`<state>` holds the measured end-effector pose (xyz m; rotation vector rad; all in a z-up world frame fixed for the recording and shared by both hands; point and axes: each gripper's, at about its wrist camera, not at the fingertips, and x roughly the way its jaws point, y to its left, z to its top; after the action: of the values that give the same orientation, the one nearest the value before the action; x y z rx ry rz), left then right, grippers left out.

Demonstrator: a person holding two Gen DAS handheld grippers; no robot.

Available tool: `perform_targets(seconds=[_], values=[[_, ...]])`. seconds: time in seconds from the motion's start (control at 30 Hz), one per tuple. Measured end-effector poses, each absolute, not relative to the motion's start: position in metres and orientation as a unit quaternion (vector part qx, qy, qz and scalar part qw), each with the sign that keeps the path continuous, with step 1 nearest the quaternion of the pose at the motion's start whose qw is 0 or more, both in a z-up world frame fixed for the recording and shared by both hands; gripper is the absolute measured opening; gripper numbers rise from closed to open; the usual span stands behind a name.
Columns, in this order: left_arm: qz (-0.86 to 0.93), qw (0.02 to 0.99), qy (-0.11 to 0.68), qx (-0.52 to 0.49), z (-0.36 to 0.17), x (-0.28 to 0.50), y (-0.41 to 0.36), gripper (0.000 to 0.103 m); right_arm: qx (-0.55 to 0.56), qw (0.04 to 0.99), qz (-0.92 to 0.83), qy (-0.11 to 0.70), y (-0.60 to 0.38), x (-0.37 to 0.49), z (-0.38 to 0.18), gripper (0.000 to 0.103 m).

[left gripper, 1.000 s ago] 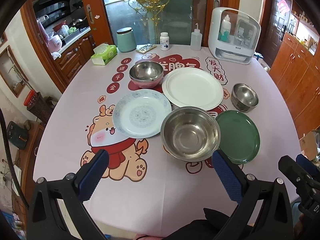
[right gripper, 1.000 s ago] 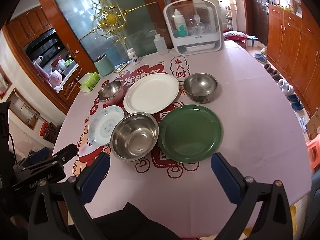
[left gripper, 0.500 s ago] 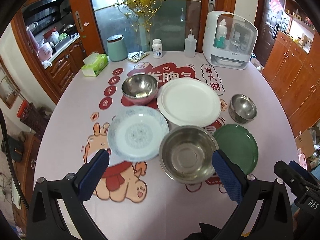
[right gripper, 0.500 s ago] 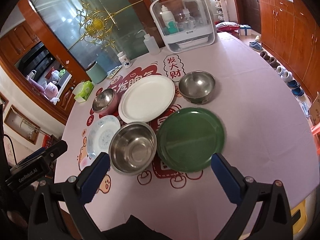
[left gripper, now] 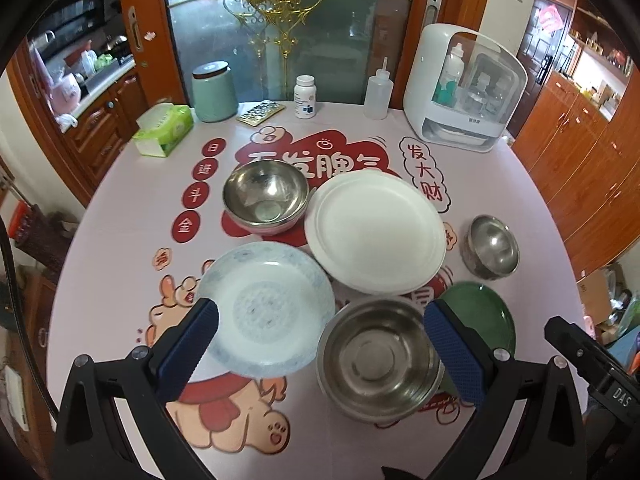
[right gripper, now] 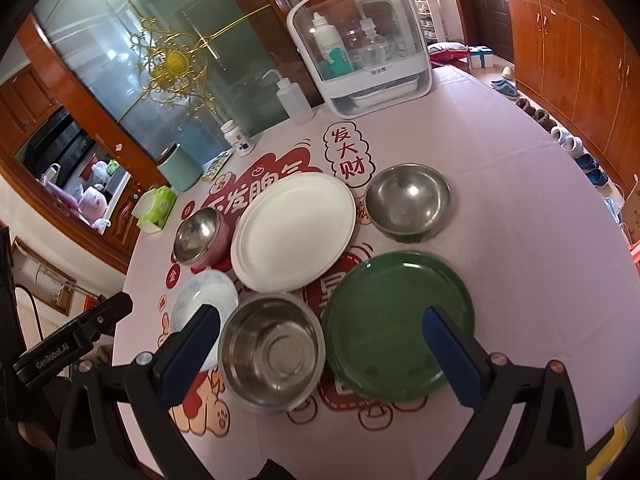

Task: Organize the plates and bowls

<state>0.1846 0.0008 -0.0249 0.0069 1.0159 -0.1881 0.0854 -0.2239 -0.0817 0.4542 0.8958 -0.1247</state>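
I have brought my left gripper (left gripper: 320, 352) and right gripper (right gripper: 322, 352) lower over the table, both spread wide and empty; nothing is stacked yet. The big steel bowl (left gripper: 378, 360) sits between the patterned plate (left gripper: 266, 308) and green plate (right gripper: 398, 326), just in front of the white plate (left gripper: 376, 232)

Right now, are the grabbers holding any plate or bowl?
No. The left gripper and the right gripper are both open and empty, above the table. Every plate and bowl lies on the tablecloth, untouched.
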Motion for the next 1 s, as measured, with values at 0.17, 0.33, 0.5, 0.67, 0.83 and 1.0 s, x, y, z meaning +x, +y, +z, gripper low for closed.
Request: perform_targets(seconds=[0.17,0.33,0.5,0.67,0.83,1.0], values=[[-0.111,0.866,0.487,-0.013,-0.039,0.21,0.002,0.102,0.216,0.874,-0.065,0.431,-0.227,0.108,-0.092,0.1],[-0.121,0.862,0.491,-0.032,-0.053,0.231,0.004,0.099,0.211,0.868,-0.071,0.445,-0.228,0.128,-0.105,0.094],[-0.134,0.853,0.501,-0.061,-0.074,0.252,0.007,0.093,0.208,0.865,-0.062,0.452,-0.23,0.147,-0.12,0.091],[-0.146,0.841,0.513,-0.093,-0.099,0.275,0.01,0.077,0.201,0.866,-0.051,0.455,-0.232,0.163,-0.136,0.087],[-0.149,0.831,0.523,-0.118,-0.12,0.291,0.011,0.067,0.197,0.865,-0.036,0.459,-0.236,0.177,-0.151,0.079],[-0.149,0.825,0.531,-0.122,-0.138,0.304,0.008,0.059,0.223,0.852,-0.019,0.473,-0.243,0.188,-0.17,0.071]])
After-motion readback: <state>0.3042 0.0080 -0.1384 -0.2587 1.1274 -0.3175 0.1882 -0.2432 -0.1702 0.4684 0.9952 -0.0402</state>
